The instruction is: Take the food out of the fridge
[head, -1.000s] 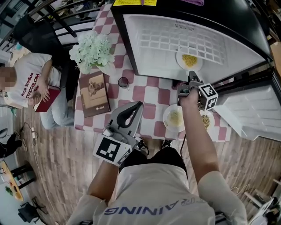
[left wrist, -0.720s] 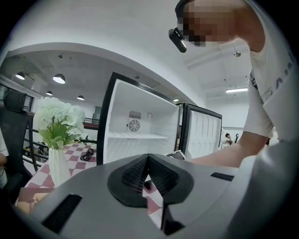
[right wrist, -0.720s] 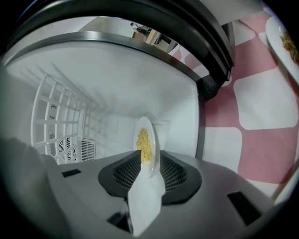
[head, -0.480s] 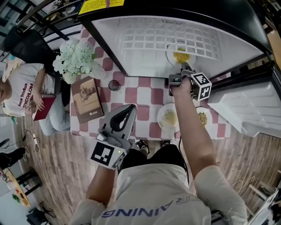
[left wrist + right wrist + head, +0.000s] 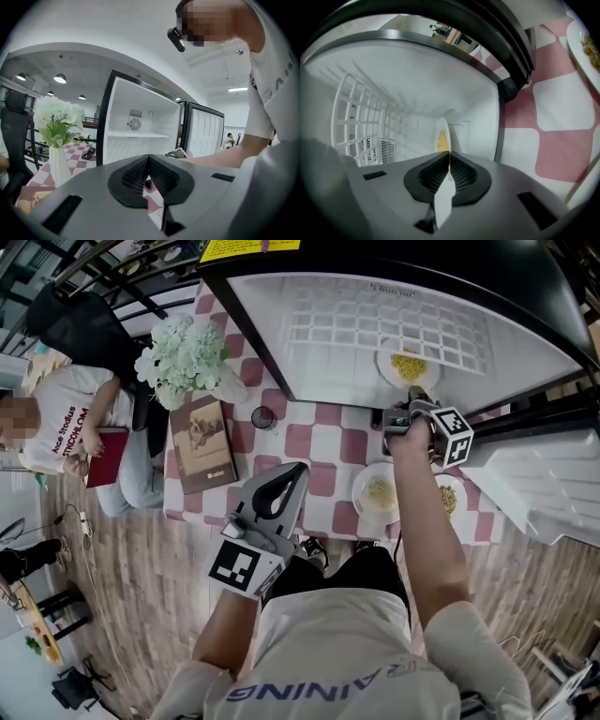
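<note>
My right claw (image 5: 449, 158) has just closed and now pinches the near rim of the noodle plate (image 5: 442, 130), straight ahead inside the fridge (image 5: 417, 79); I judge it ready to pull out

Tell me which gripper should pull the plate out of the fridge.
Right. The right gripper has just closed on the rim of the plate in the fridge; the left gripper is shut, empty and far back.

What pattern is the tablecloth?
The tablecloth is pink-and-white checked, clearest in the head view.
</note>
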A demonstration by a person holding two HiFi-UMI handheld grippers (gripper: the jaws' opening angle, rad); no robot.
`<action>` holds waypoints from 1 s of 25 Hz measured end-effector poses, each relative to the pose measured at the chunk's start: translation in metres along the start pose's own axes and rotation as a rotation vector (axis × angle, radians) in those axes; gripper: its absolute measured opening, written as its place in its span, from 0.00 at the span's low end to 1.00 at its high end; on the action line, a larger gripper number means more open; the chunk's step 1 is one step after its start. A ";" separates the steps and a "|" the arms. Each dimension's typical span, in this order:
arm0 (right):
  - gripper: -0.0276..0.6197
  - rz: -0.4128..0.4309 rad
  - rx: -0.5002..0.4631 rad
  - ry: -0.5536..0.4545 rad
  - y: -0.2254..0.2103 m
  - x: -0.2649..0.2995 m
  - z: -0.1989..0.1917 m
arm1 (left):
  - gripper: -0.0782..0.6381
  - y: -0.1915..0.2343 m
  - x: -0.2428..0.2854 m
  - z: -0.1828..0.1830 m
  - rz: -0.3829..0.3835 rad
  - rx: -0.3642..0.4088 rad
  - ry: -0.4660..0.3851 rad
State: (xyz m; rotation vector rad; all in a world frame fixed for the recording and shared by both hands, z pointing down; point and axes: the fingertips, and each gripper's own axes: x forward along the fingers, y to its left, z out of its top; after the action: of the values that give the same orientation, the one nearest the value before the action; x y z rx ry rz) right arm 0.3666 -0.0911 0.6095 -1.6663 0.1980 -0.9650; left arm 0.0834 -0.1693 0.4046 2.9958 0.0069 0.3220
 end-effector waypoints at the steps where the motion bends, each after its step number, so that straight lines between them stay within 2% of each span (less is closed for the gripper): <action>1: 0.09 0.002 -0.002 0.004 -0.001 -0.004 0.000 | 0.12 -0.001 -0.001 0.000 -0.001 0.001 0.000; 17: 0.09 0.004 -0.068 0.100 -0.040 -0.058 -0.010 | 0.12 -0.021 -0.006 -0.011 -0.031 0.019 0.024; 21: 0.09 0.015 -0.114 0.118 -0.044 -0.059 -0.011 | 0.12 -0.027 -0.011 -0.014 -0.038 0.008 0.033; 25: 0.09 0.029 -0.087 0.134 -0.046 -0.057 -0.009 | 0.12 -0.029 -0.014 -0.012 -0.036 0.007 0.026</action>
State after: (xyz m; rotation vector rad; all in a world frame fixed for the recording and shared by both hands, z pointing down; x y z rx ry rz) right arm 0.3076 -0.0489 0.6226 -1.6739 0.3577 -1.0600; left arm 0.0671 -0.1389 0.4097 2.9940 0.0642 0.3581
